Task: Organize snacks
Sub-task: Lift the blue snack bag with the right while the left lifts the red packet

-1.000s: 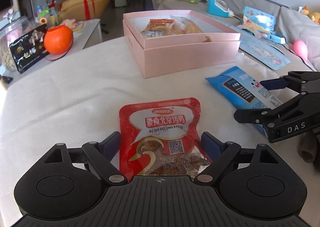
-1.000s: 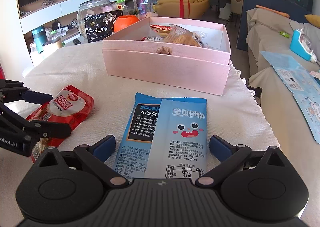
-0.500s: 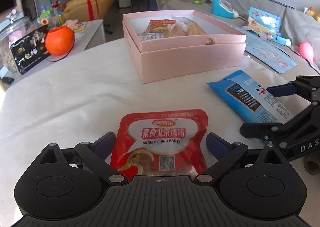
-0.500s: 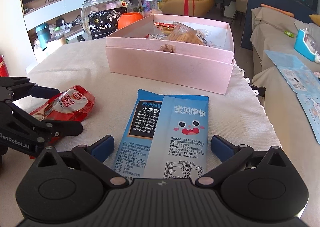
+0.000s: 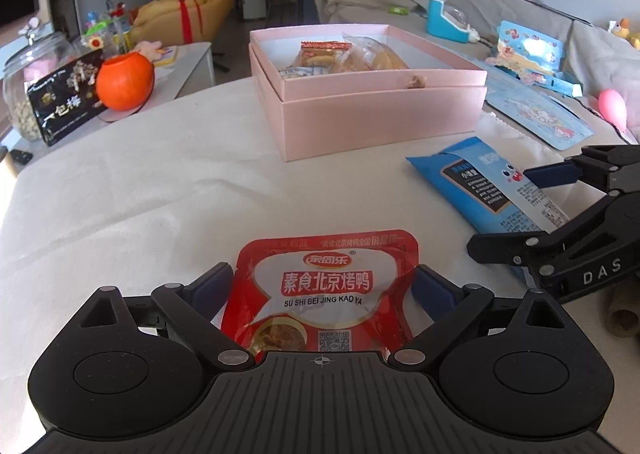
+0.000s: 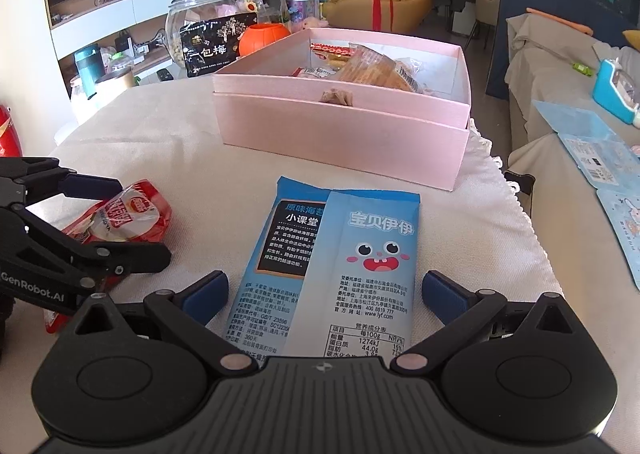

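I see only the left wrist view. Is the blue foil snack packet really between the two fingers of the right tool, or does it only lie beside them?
Observer: Between them. In the right wrist view the blue foil snack packet lies flat inside the open right tool, with a narrow gap on each side.
Operator: Is there free room in the pink cardboard box?
Observer: Yes. The pink cardboard box shows bare white floor in its far right corner, beside the wrapped cakes.
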Demonstrator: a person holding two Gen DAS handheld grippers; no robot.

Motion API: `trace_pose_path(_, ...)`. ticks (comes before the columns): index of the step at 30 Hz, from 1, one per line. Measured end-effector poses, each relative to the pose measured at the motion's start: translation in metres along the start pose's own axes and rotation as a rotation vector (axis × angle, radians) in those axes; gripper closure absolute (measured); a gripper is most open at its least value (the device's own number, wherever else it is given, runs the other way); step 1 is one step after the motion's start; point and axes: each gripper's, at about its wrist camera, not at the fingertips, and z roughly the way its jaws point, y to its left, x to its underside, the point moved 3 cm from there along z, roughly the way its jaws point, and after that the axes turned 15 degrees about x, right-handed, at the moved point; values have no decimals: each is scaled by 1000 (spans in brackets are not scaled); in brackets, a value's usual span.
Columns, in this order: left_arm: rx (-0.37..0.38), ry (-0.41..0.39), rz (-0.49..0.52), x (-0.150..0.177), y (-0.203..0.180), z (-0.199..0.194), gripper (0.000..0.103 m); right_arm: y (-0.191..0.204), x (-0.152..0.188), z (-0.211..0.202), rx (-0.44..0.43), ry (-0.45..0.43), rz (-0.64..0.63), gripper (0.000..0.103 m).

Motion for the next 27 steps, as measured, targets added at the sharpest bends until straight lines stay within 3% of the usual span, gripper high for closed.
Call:
trace_pose_path(14,106,106,52,14,-1,-21,4,7,-21,21,58,16,38,0)
trace_pose_path(22,221,283,58,3,8,-24,4,5,-20,20,50,6,42,0)
trace_pose_path(27,204,305,96,7,4,-23,4,5,-19,19,45,4,45,0)
